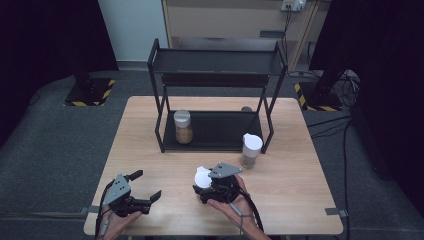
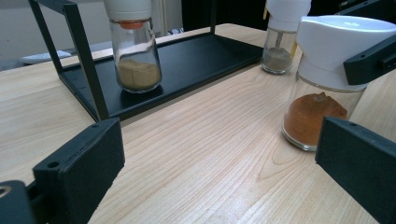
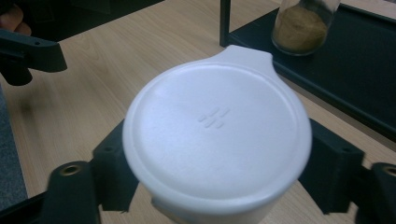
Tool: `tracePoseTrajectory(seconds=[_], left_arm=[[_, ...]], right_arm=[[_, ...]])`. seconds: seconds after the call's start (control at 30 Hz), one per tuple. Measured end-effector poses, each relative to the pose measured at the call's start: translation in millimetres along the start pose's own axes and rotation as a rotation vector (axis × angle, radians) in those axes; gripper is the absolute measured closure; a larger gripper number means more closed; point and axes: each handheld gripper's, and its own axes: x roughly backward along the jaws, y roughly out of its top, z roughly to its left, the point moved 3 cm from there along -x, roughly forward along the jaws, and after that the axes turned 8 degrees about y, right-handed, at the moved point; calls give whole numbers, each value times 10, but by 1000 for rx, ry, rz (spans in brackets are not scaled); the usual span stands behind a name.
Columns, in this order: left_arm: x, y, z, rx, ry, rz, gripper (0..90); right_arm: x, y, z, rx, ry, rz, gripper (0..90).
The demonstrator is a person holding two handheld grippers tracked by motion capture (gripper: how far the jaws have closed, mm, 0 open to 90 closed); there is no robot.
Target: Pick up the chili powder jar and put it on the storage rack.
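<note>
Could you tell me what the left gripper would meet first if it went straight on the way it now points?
Probably bare table first; straight beyond lies the black rack, though depth is unclear.

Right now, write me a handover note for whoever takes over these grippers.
Right gripper: shut on the orange-spice jar, fingers clamped below its white lid; the jar stands on the table.
Left gripper: open, holding nothing.
Tan-spice jar: on the rack's lower shelf.
Third jar: on the table, just outside the rack's front right leg.
Done: grasp made. Left, probably: shelve the held jar, then the third.
</note>
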Motion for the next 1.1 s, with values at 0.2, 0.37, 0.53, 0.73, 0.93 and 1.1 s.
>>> tracePoseTrajectory(seconds=[0.2, 0.37, 0.53, 0.73, 0.93, 1.1], left_arm=[[-1, 1, -3, -2, 0, 0, 3], [0, 0, -1, -2, 0, -1, 3], [1, -1, 2, -1, -1, -1, 4], [-1, 0, -1, -3, -2, -1, 5], [1, -2, 1, -2, -1, -1, 5], [-1, -2, 4, 0, -1, 1, 5]], right_arm=[[-1, 5, 62, 28, -26, 0, 308], [-2, 28, 86, 37, -30, 12, 310], [5, 57, 64, 52, -18, 27, 310], [27, 94, 41, 79, -3, 42, 310], [72, 157, -15, 88, 14, 40, 311], [124, 239, -95, 95, 37, 38, 310]])
